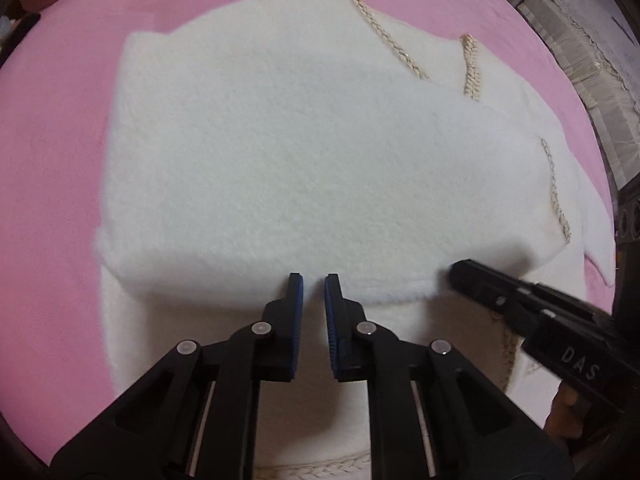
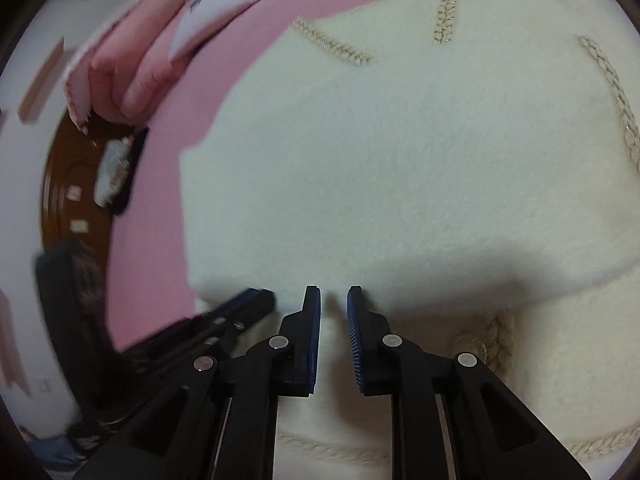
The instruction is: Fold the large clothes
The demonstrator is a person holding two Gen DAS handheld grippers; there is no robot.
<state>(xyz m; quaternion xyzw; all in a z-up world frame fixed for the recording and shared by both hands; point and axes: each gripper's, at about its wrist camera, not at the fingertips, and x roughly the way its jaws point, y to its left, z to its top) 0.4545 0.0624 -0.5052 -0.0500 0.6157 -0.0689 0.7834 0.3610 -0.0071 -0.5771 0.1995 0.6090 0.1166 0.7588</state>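
A large white fleece garment (image 1: 304,160) with beige braided trim (image 1: 472,64) lies partly folded on a pink bed cover (image 1: 48,128). A folded-over flap ends in a thick edge just ahead of both grippers. My left gripper (image 1: 314,280) is open a little and empty, its tips at that folded edge. My right gripper (image 2: 334,292) is open and empty at the same edge; it also shows in the left wrist view (image 1: 460,272) at the right. The left gripper shows blurred in the right wrist view (image 2: 256,300).
Pink pillows (image 2: 132,64) and a white cloth lie at the far left of the bed cover (image 2: 256,40). A brown wooden bed frame (image 2: 64,184) with small items is left of the bed. A grey patterned box (image 1: 592,68) stands to the right.
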